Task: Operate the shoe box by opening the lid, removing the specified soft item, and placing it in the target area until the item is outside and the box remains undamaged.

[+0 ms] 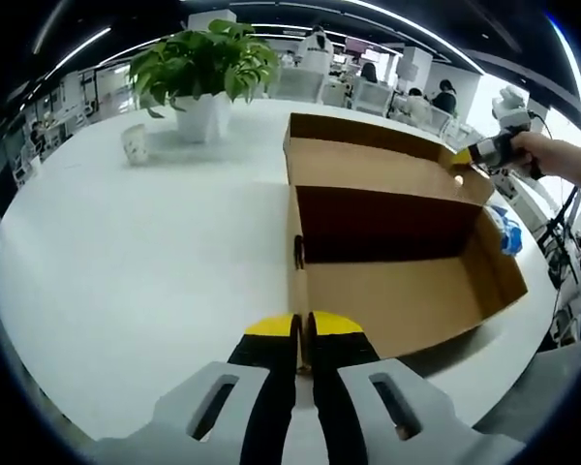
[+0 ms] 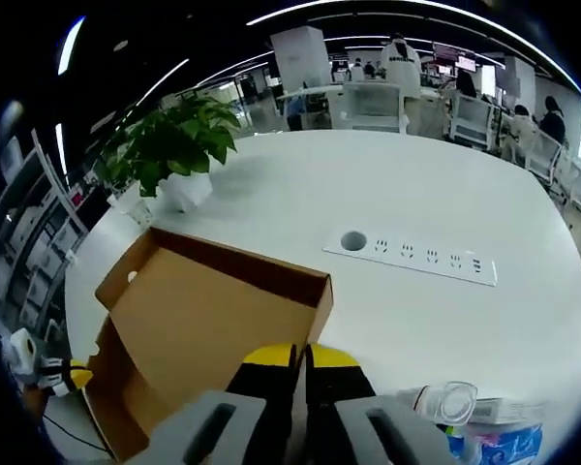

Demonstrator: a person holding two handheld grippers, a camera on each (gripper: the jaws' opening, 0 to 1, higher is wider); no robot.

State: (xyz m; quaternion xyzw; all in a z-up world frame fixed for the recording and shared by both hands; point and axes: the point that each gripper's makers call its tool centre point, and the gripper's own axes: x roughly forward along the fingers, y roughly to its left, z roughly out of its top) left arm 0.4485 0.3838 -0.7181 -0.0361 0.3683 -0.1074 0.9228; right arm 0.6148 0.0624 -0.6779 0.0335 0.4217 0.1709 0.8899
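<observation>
A brown cardboard shoe box point(image 1: 397, 300) lies open on the white table point(image 1: 126, 271), its lid point(image 1: 368, 160) folded back. The box floor looks bare. My left gripper point(image 1: 302, 329), with yellow tips, is shut on the box's near side wall. My right gripper point(image 1: 462, 158), held by a hand, pinches the lid's far edge. In the right gripper view my right gripper point(image 2: 300, 358) is shut on the lid point(image 2: 213, 310), and the left gripper point(image 2: 73, 373) sits at the box's far lower-left end. A blue and white soft pack point(image 1: 508, 231) lies on the table beyond the box.
A potted plant point(image 1: 208, 63) and a small white cup point(image 1: 136, 143) stand at the back of the table. A power strip point(image 2: 412, 257) is set into the tabletop. A clear bottle point(image 2: 445, 399) lies beside the blue pack point(image 2: 499, 448). Office desks and people are behind.
</observation>
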